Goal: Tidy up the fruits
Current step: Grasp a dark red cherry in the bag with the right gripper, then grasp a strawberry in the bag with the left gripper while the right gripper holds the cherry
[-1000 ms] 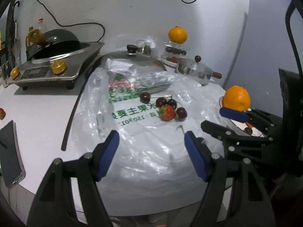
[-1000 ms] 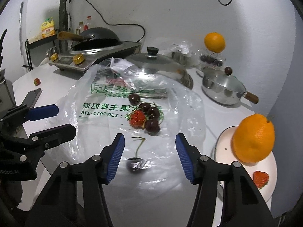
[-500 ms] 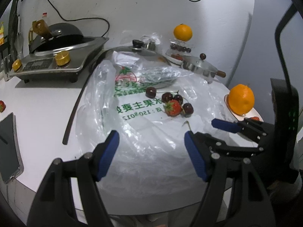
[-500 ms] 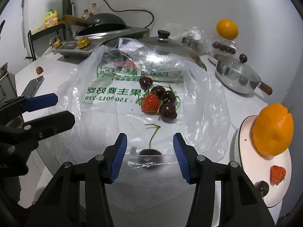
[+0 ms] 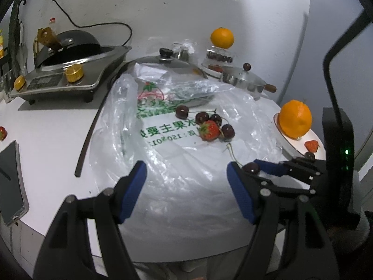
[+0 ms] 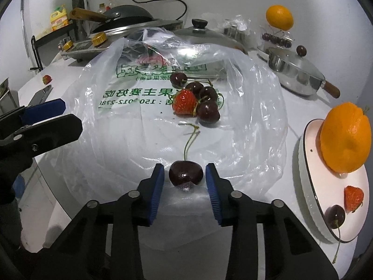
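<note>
**Fruit on the bag and on the plate**

A dark cherry (image 6: 185, 172) with a long green stem is seen lying apart on the clear plastic bag (image 6: 244, 121). Farther back, a strawberry (image 6: 184, 102) is ringed by four cherries (image 6: 208, 111). On the white plate (image 6: 310, 154) an orange (image 6: 345, 137), a strawberry and a cherry are placed.

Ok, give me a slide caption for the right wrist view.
Right gripper closing around a cherry on a plastic bag.

I see cool, dim light in both feeds, glare on the plastic bag (image 6: 186, 53), soft shadows on the surface (image 5: 53, 140), and dark, bent fisheye corners.
</note>
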Motion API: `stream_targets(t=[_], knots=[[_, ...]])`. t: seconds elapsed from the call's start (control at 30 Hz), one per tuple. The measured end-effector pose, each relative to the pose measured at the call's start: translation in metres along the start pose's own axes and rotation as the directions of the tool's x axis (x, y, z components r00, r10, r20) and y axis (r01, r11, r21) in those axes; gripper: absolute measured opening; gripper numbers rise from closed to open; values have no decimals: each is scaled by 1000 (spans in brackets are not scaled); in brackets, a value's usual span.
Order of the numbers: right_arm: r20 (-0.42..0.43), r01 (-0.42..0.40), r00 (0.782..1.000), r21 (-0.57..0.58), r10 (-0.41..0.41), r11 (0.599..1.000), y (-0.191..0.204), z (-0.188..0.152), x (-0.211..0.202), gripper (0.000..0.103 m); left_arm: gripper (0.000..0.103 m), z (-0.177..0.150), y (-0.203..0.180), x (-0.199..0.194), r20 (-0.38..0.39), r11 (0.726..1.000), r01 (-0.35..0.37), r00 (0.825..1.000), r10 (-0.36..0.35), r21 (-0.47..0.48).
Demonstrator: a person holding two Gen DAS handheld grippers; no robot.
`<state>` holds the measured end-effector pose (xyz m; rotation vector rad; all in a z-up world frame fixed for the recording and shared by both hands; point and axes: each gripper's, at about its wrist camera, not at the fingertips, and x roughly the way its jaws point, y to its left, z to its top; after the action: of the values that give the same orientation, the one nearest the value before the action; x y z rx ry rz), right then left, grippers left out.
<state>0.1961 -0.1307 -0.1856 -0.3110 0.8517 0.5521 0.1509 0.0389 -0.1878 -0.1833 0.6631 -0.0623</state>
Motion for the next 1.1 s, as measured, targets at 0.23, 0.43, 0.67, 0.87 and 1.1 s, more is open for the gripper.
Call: stream_targets(t=[0.23, 0.43, 0.67, 0.87, 1.1], knots=[[19, -21, 1000, 12, 21, 1000, -5, 2, -4, 31, 73, 5, -7, 0, -2, 1000, -13, 1000, 13, 16], [76, -36, 997, 14, 35, 999, -14, 13, -22, 31, 73, 16, -16, 0, 6, 999, -22, 1000, 22, 37], [144, -50, 988, 16, 47, 999, -25, 27, -39, 31, 73, 31, -26, 8, 4, 998, -25, 1000, 25, 59], [174, -44, 984, 34, 37, 998, -44, 36, -43, 31, 73, 42, -33, 24, -16, 997, -27, 999, 28, 71], [186, -43, 982, 31, 36, 999, -56, 45, -39, 31, 73, 49, -39, 45, -39, 996, -18, 999, 21, 82]])
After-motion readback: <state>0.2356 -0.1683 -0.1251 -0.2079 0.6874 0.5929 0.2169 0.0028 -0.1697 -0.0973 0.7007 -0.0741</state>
